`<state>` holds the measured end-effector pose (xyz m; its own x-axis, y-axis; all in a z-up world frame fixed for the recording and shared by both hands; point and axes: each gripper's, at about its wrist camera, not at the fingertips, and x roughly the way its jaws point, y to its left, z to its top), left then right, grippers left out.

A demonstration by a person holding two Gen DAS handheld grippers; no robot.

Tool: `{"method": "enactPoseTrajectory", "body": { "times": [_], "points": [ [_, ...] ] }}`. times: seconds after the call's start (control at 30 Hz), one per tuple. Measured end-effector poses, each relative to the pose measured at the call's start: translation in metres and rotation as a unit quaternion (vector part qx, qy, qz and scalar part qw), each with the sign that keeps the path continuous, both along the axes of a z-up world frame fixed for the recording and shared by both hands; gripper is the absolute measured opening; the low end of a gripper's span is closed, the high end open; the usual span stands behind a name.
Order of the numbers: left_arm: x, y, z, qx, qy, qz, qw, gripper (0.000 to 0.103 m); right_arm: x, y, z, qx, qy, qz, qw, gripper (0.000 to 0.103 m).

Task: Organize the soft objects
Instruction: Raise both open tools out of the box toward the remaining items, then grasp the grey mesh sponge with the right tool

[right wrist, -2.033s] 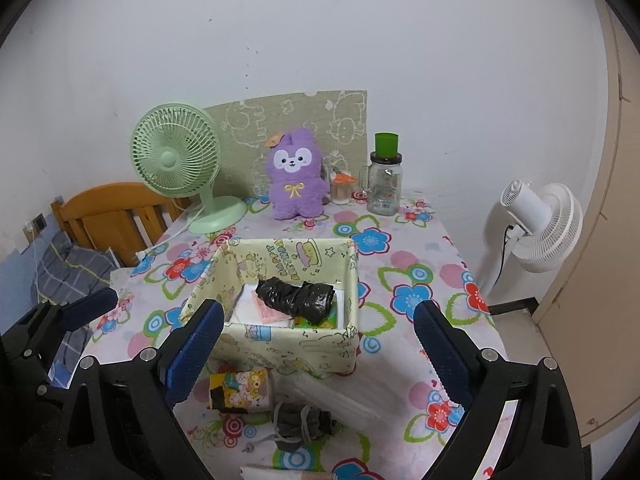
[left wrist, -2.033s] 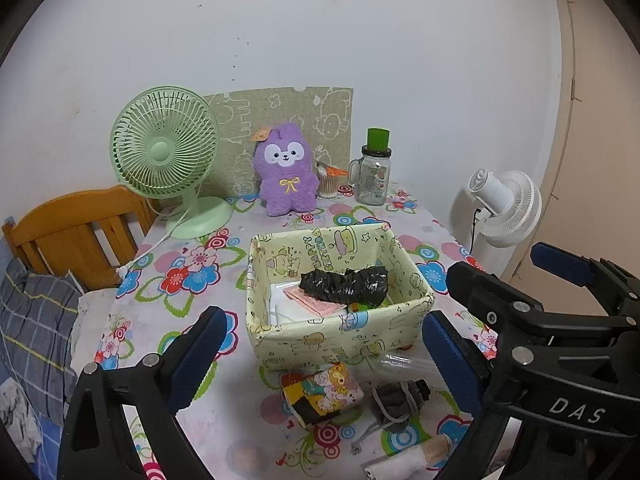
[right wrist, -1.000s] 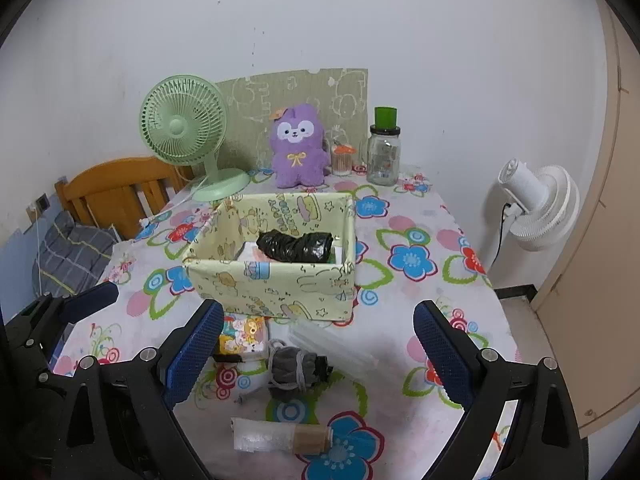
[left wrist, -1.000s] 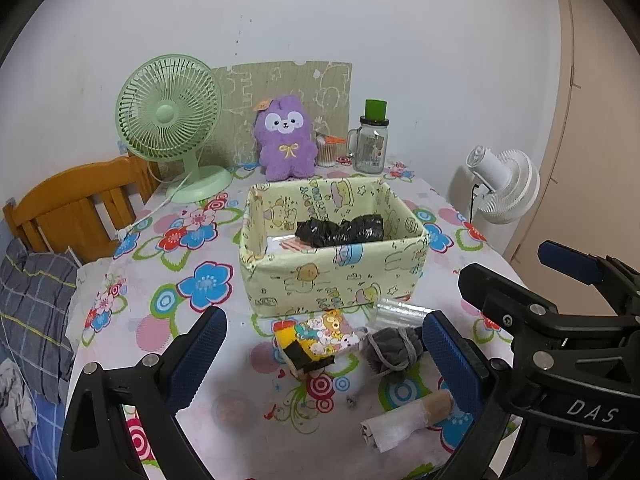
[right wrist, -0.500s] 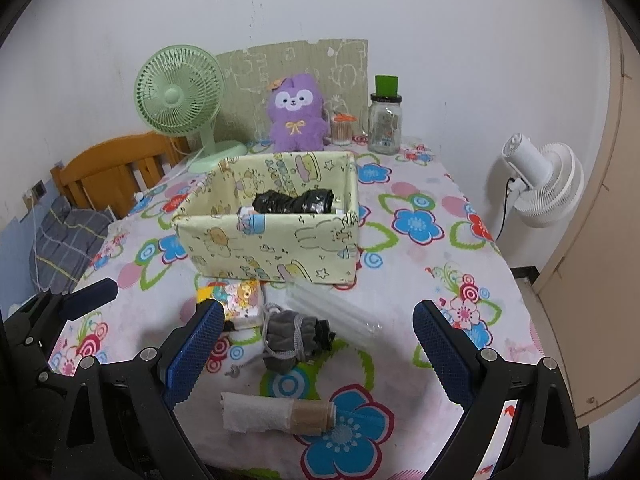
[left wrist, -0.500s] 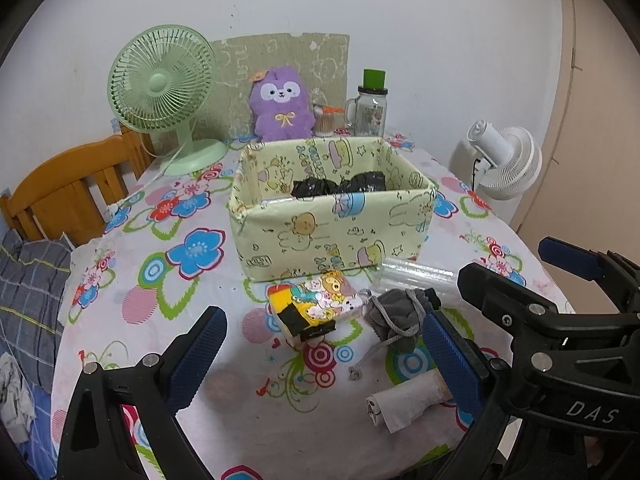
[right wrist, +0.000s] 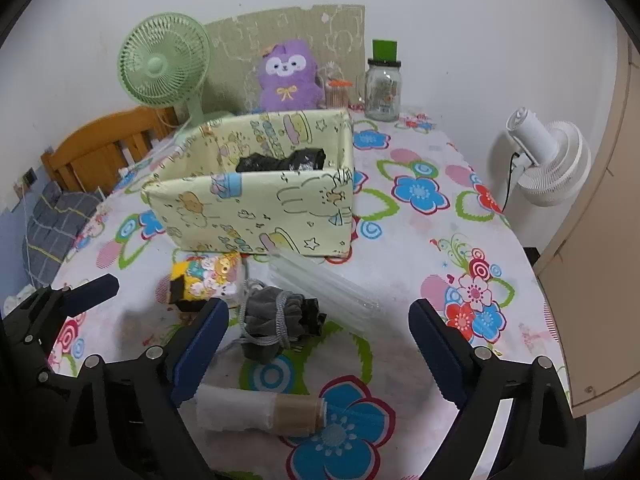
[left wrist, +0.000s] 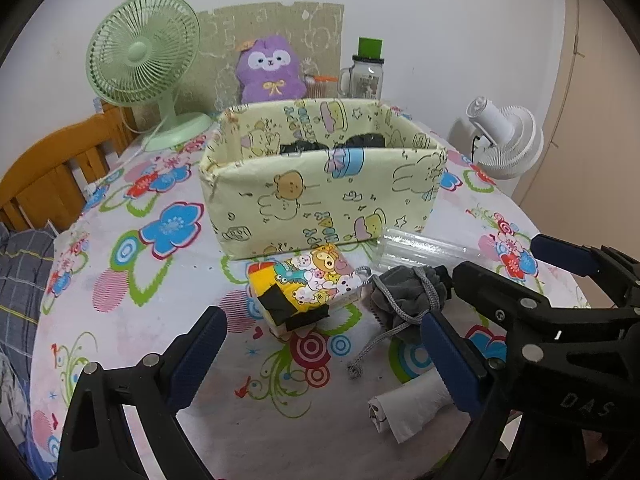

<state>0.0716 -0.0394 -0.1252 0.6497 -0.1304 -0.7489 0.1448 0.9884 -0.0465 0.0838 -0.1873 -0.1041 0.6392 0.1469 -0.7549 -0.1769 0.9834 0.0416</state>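
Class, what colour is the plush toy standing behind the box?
Purple plush toy, white face, yellow bow; clearest in the right wrist view.

box behind pouch | packet left of pouch | roll in front

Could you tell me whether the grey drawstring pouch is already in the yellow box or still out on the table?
Out. The grey drawstring pouch lies on the tablecloth in front of the yellow box, its cord trailing loose.

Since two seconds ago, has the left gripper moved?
Yes. The left gripper has come down toward the table; the box looks nearer, side-on.
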Motion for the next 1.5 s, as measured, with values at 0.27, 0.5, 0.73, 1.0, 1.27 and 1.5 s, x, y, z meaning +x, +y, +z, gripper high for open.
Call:
{"method": "enactPoseTrajectory", "body": {
  "times": [0.27,0.5,0.73,1.0,1.27,1.5],
  "points": [
    [0.015,-0.004,-0.017,-0.006,0.027,-0.008,0.9996,0.095,0.018,0.0,-0.02,-0.006,0.029,-0.001,1.0,0.09],
    [0.024,-0.012,-0.028,-0.015,0.048,-0.02,0.9985,0.088,0.031,-0.003,-0.033,-0.017,0.046,-0.004,0.999,0.088],
    [0.031,-0.026,-0.031,-0.004,0.046,-0.033,0.9984,0.084,0.042,-0.008,-0.041,-0.008,0.056,0.0,0.998,0.087],
    [0.042,-0.033,-0.033,0.006,0.049,-0.028,0.9984,0.085,0.054,-0.02,-0.041,0.0,0.054,-0.012,0.998,0.087],
    [0.043,-0.031,-0.031,0.017,0.054,-0.028,0.998,0.088,0.061,-0.021,-0.041,0.02,0.061,-0.004,0.998,0.087],
    [0.037,-0.019,-0.032,0.02,0.054,-0.023,0.9981,0.088,0.052,-0.004,-0.037,0.031,0.063,0.018,0.997,0.087]
  ]
}}
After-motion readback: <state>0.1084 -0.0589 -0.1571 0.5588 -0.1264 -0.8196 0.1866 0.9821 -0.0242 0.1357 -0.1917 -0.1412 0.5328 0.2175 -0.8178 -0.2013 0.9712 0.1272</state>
